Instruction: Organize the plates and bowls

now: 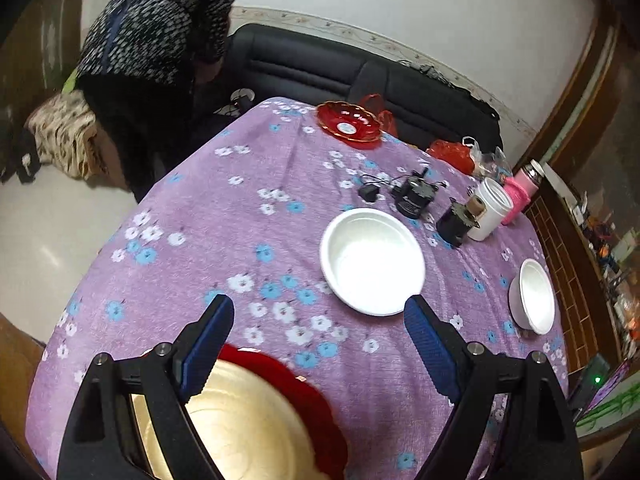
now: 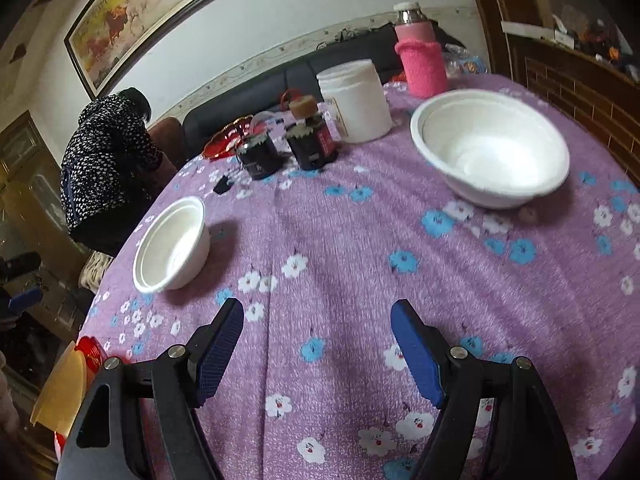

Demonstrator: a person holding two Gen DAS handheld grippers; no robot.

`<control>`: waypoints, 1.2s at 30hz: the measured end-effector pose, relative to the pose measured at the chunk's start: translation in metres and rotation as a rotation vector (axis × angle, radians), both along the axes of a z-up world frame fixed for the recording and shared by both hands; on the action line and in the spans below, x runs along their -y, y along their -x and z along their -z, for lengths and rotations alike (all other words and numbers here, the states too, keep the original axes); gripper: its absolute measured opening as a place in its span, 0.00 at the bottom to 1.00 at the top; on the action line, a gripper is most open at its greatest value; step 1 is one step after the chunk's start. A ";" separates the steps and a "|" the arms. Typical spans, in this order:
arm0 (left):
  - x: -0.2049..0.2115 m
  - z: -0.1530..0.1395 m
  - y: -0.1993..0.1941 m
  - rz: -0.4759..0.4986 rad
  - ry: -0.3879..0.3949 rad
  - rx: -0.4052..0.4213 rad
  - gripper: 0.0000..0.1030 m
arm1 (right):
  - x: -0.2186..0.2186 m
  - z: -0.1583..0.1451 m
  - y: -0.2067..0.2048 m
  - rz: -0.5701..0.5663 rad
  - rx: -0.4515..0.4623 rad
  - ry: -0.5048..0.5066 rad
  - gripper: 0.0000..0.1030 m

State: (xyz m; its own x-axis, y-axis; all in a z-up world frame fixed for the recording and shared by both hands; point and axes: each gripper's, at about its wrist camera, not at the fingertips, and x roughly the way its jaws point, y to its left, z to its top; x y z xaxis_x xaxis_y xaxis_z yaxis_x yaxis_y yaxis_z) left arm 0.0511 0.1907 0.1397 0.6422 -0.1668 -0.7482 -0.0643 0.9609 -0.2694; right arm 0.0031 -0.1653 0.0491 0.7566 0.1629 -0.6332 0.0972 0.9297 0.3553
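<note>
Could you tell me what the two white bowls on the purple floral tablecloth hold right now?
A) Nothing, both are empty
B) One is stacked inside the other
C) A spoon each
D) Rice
A: the nearer white bowl and the second white bowl both show bare white insides and stand apart on the tablecloth.

Cut off and hidden parts

The red-rimmed gold plate [image 1: 248, 412] runs off the bottom edge, partly behind the left gripper's finger [image 1: 208, 344]; in the right wrist view only its sliver [image 2: 68, 388] shows, lower left.
</note>
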 end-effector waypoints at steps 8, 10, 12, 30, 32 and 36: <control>-0.040 -0.003 0.024 -0.036 0.069 0.014 0.84 | 0.024 -0.084 -0.019 0.070 0.119 0.012 0.78; -0.043 -0.005 0.027 -0.038 0.080 0.019 0.84 | 0.029 -0.115 -0.024 0.097 0.168 0.045 0.78; -0.046 -0.006 0.032 -0.035 0.094 0.022 0.84 | 0.031 -0.136 -0.026 0.109 0.201 0.060 0.78; -0.033 0.006 0.057 0.016 0.100 0.017 0.84 | -0.033 -0.038 -0.074 -0.053 -0.063 -0.045 0.81; -0.030 0.010 0.059 0.028 0.088 0.009 0.84 | -0.047 -0.029 -0.084 -0.076 -0.083 -0.044 0.81; -0.031 0.019 0.059 0.039 0.076 -0.010 0.84 | -0.069 -0.011 -0.097 -0.106 -0.113 -0.045 0.81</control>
